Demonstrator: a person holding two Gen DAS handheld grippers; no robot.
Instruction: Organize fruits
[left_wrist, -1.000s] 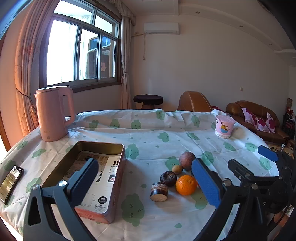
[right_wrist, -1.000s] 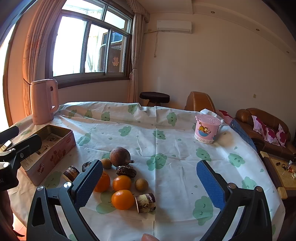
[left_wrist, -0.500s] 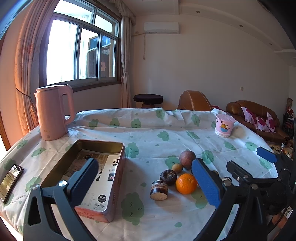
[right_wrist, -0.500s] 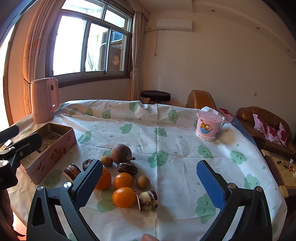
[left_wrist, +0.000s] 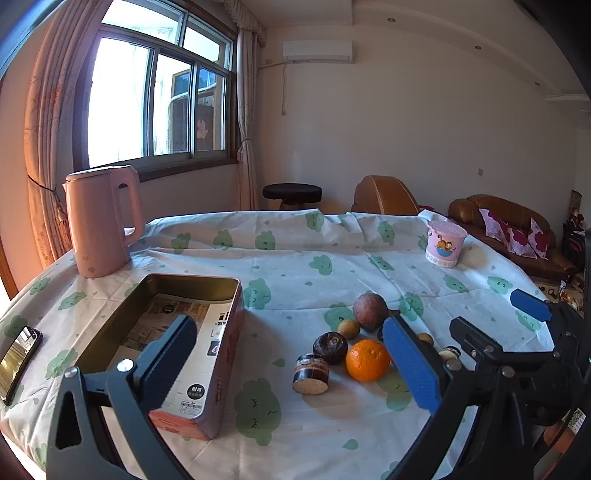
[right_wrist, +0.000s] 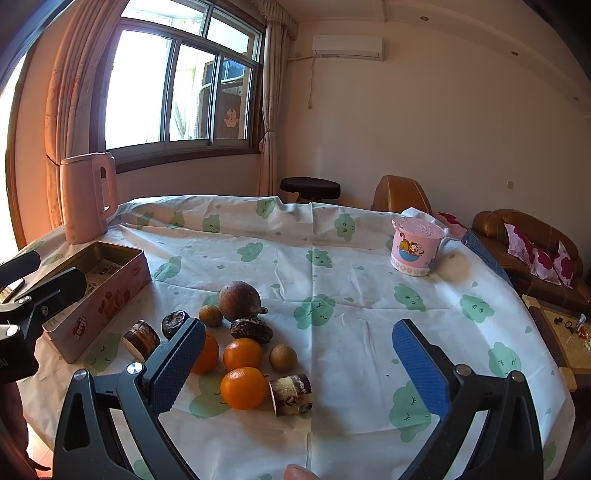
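Orange fruit: 3 oranges (right_wrist: 243, 387) clustered mid-bench beside the brown round fruit (right_wrist: 239, 301), well apart from anything gripped. Pink tin (left_wrist: 173, 347) lying open-topped, just left of the pile, likely ready as the collecting box. Left tongs (left_wrist: 291, 363) spread wide and empty above the tin's near end. Right tongs (right_wrist: 299, 363) likewise wide, empty, poised over the fruit for a first pick.

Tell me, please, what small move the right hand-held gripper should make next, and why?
Probably lower the right hand-held gripper, whose jaws are open and empty, over the nearest orange and close on it. The fruits still lie on the tablecloth, and the open tin at the left holds none.
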